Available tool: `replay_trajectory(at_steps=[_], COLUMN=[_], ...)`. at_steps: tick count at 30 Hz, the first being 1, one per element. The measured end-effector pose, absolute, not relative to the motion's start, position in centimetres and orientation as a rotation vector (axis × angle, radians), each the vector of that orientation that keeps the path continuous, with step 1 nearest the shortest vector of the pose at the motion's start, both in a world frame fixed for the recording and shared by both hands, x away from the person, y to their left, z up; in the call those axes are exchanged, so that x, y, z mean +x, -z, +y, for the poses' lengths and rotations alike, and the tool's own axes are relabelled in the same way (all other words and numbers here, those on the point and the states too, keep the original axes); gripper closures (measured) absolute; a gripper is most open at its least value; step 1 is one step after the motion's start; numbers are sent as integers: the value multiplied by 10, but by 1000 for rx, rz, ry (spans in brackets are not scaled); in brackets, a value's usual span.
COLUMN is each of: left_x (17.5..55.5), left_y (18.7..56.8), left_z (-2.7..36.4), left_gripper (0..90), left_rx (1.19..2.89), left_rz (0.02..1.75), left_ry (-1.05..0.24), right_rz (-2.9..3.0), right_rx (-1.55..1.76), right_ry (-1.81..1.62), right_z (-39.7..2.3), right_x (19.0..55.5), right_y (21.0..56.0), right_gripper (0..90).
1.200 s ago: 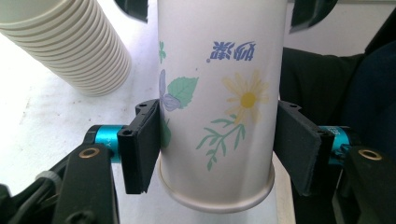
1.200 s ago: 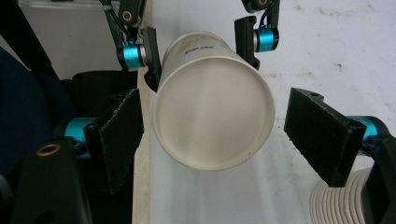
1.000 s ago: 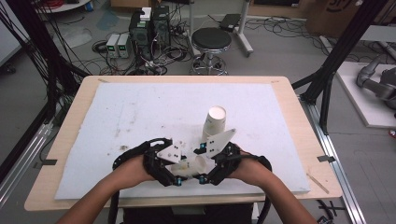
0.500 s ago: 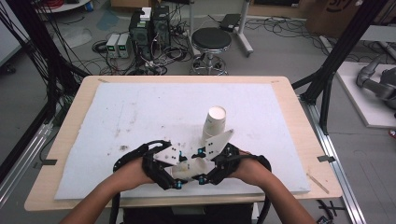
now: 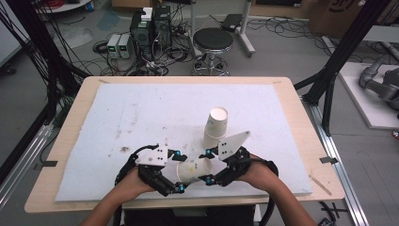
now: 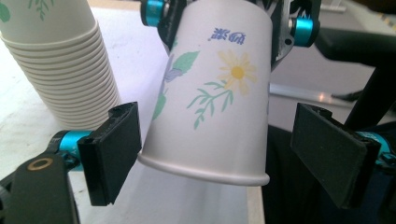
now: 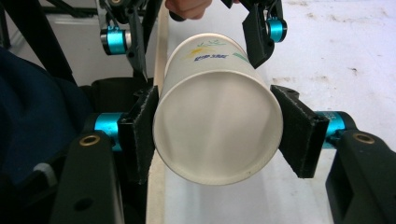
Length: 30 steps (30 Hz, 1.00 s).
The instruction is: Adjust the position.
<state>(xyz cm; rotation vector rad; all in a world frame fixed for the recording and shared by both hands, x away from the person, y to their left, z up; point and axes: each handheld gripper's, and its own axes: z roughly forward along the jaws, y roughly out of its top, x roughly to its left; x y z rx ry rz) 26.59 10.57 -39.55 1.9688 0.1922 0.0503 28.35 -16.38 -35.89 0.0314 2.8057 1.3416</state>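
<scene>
Paper cup (image 5: pixel 194 170), printed with a daisy, held on its side above the near edge of the table (image 5: pixel 75 108), between the two tools and in front of the stack of cups (image 5: pixel 215 126) standing upside down on the white mat (image 5: pixel 141 113). The right tool (image 5: pixel 217 167) pinches the cup near its base, both pads pressed to the wall. The left tool (image 5: pixel 178 170) is spread around the rim end (image 6: pixel 205 168), one pad beside the rim and the other clear of it. Risks, as judged: the thin wall may buckle if the right tool squeezes harder; the tapered, smooth wall may slide out of the pads and the cup drop off the table edge; closing the left tool on the open rim could fold it oval.
</scene>
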Motion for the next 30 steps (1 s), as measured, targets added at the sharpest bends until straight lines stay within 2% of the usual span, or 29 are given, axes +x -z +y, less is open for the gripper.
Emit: replay_trajectory(at_steps=[11, 30], left_x=[264, 263], left_y=[401, 411], left_z=[118, 119], left_gripper=[163, 162], left_rx=[1800, 1717], left_rz=[228, 234], left_ry=[-34, -1], right_rz=[2730, 2656], right_rx=[90, 142], right_ry=[-1526, -1729], right_z=[-183, -196], right_x=[279, 282], right_y=[365, 380], right_gripper=[374, 374])
